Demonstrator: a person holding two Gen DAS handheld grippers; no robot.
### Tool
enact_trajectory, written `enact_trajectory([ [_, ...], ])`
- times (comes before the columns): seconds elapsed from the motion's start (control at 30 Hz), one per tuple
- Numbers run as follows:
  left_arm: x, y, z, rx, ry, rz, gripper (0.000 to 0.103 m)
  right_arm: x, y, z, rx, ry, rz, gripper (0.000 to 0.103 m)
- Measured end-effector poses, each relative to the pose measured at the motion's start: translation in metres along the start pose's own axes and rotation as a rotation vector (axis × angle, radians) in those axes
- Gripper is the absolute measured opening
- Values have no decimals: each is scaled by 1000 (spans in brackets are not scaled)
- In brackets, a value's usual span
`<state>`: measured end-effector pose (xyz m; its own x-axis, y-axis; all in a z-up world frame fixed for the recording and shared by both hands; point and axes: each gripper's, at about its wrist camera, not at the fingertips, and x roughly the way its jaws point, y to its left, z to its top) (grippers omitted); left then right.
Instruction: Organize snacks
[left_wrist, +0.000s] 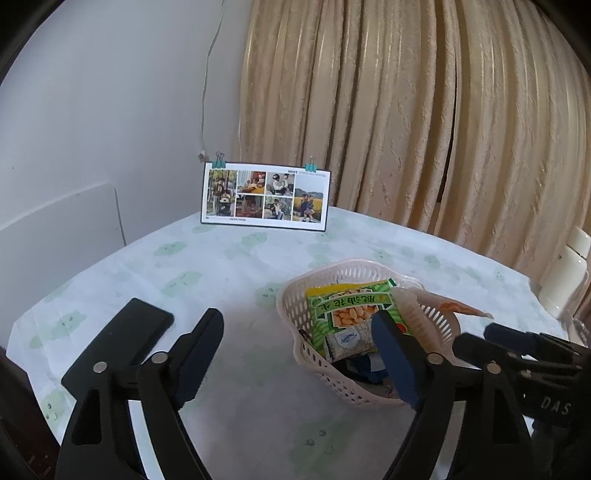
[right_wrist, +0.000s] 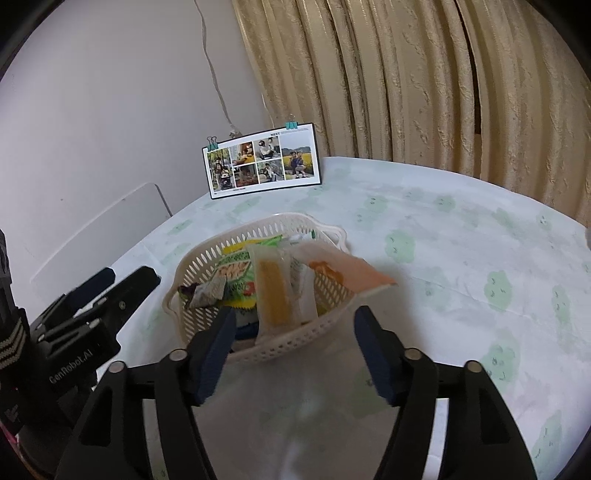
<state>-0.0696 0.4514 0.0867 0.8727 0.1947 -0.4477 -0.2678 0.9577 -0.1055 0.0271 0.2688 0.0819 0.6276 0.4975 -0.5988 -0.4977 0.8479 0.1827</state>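
Nearest the right wrist camera, the right gripper (right_wrist: 293, 345) stands with jaws spread wide and nothing between them, poised just short of the near rim of the cream basket (right_wrist: 201, 254). In the left wrist view the left gripper (left_wrist: 297, 345) is likewise parted and empty, over bare tablecloth (left_wrist: 229, 258) with the basket at its 3 o'clock.

The snacks are already in the basket — a green peanut packet (left_wrist: 349, 304), a clear packet with a yellow filling (right_wrist: 273, 291), and an orange-and-white packet (right_wrist: 343, 273) that overhangs the far-right rim, toward 2 o'clock. No loose snack shows on the cloth, so the task looks nearly done.

What is left, I judge, is tidying that overhanging packet: approach from 2 o'clock, pinch its free end lightly, and tuck it inward without tipping the light basket; the left gripper could steady the rim.

Farther back, at 12 o'clock, a photo card (left_wrist: 265, 195) stands before the curtain (left_wrist: 424, 110).
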Motion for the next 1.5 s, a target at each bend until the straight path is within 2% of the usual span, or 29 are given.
enact_trajectory([
  [0.17,-6,-3,0,21,-10,9,89,-5,-6,-6,30,-1,-13,86],
  [0.57,-19,-14,0,81,-56,70,94,-18,10,-9,-48,-31,-107,100],
  [0.8,-26,-14,0,93,-76,97,94,-18,17,-9,-65,-16,-145,102],
  [1.17,-26,-14,1,116,-83,136,95,-17,29,-9,-105,-17,-159,102],
  [1.5,-22,-14,0,146,-89,172,100,-15,30,-7,-107,-20,-186,102],
])
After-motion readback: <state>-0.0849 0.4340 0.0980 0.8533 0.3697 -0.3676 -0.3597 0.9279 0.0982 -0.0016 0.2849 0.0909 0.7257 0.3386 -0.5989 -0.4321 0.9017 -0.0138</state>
